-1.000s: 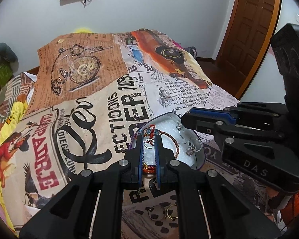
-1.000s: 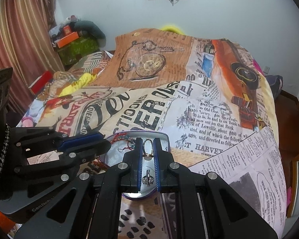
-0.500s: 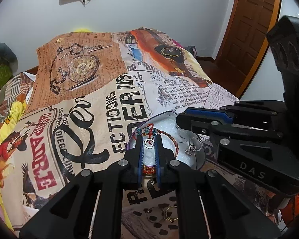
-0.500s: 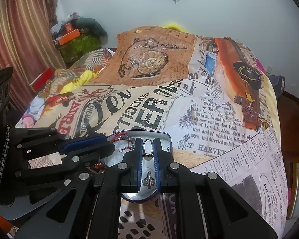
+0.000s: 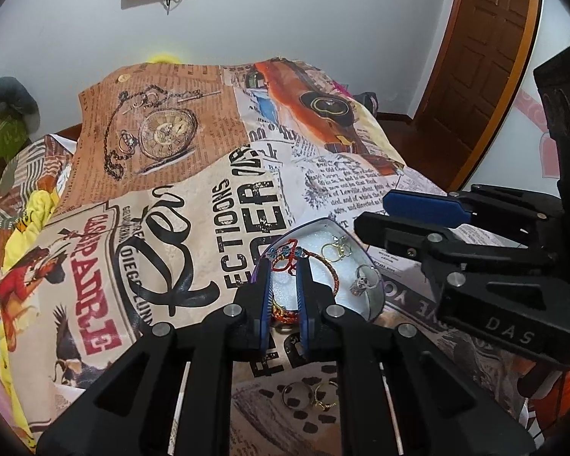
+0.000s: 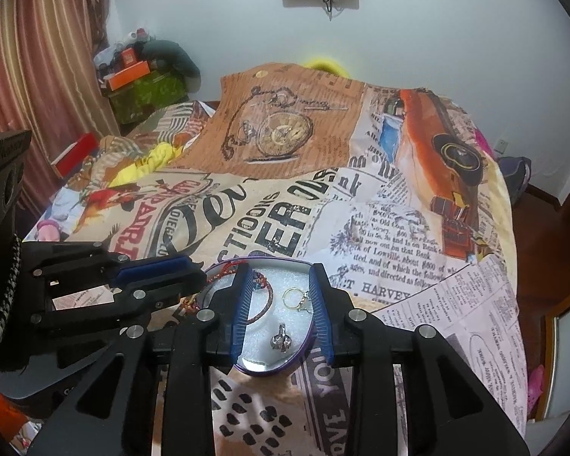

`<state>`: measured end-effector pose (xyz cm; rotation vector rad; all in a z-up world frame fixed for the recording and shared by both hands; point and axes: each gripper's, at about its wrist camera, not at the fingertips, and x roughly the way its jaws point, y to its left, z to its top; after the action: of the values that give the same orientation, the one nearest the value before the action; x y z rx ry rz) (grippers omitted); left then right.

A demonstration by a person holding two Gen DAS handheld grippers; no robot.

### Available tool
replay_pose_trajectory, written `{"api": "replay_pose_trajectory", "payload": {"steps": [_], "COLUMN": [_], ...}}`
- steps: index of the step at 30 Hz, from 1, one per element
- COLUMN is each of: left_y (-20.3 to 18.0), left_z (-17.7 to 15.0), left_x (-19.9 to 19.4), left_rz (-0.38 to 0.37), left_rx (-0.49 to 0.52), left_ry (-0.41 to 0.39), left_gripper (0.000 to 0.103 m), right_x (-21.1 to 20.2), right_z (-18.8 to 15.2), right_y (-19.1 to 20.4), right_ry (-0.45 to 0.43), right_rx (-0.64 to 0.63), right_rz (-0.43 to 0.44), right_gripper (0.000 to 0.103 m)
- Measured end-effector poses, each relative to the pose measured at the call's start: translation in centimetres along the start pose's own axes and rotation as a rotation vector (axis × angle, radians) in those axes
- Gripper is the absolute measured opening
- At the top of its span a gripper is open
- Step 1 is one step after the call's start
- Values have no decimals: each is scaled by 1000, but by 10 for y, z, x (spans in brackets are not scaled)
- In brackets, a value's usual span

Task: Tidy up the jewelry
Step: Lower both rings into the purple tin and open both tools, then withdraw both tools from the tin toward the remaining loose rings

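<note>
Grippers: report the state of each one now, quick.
Left gripper: nearly closed; whether it grips the red bracelet cannot be told.
Right gripper: just opened, empty, over the tin; gold ring released.

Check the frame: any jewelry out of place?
Yes. Two rings lie loose on the bedspread, outside the heart-shaped tin that holds the other pieces. The red braided bracelet also hangs over the tin's near rim, between the left tool's fingers. The gold ring lies inside.

The left gripper's fingers point(image 5: 265, 304) hide part of the red bracelet point(image 5: 285, 313).
</note>
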<state>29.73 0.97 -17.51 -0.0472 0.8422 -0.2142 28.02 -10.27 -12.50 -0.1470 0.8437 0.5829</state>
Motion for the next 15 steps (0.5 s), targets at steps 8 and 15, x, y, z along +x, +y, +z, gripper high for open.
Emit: {"api": "replay_pose_trajectory", "payload": {"steps": [8, 15], "left_y": [-5, -1], "left_z": [4, -4], "left_x": [-34, -64], "left_rz": [12, 38], "left_rx": [4, -2], "left_ry": [-53, -75], "left_gripper": [27, 34], "right_x": [-30, -47], "right_z": [-1, -11], "right_y": [5, 16], "right_ry": [-38, -36], "right_rx": [9, 3], "right_rz": [-16, -21], "right_gripper": [28, 28]}}
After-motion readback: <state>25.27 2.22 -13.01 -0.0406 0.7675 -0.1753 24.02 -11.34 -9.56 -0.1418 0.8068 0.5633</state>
